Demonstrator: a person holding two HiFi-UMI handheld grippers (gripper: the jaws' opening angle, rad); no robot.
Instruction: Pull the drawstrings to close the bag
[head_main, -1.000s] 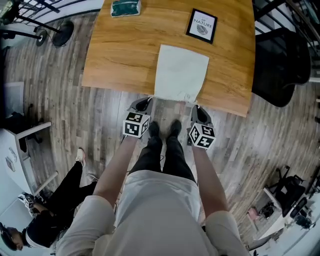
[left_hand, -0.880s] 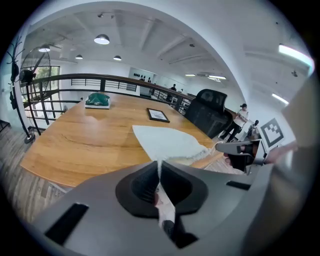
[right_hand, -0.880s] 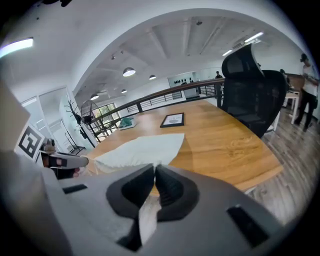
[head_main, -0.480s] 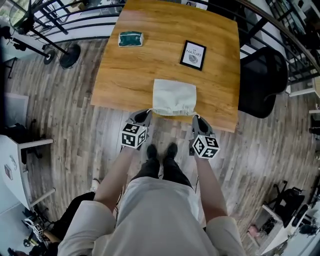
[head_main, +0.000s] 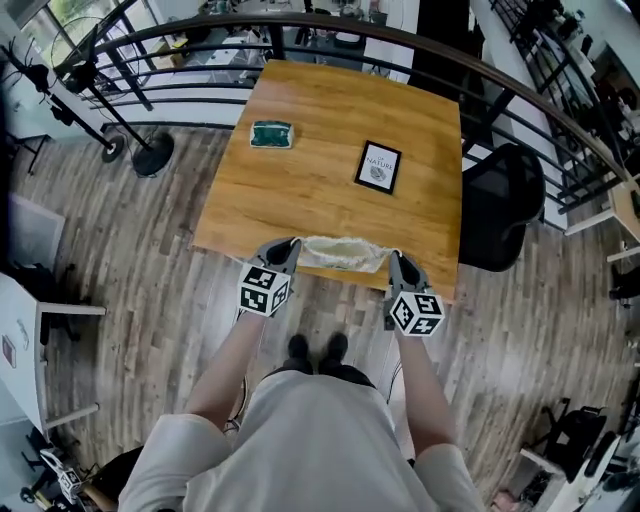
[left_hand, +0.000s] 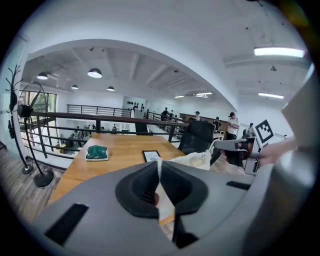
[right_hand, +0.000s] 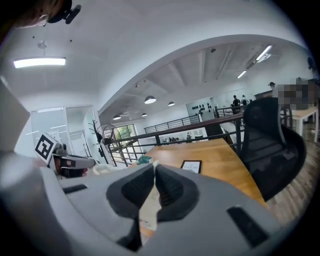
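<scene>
Cream bag (head_main: 343, 253) could drop if a thin drawstring (left_hand: 162, 197) slips from the pinching jaws of the left gripper (head_main: 287, 246) or right gripper (head_main: 398, 260).

Overhead and low forward views, shared table (head_main: 320, 130)

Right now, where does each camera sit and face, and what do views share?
Head view: on the person's head, looking steeply down at the table and bag; shows forearms, shoes, left gripper, right gripper.
Left gripper view: on the left gripper, looking along its fingers, shut on a drawstring, across the table; the right gripper shows at right.
Right gripper view: on the right gripper, facing the same way; the left gripper shows at left.
Shared: all see the framed card.
</scene>
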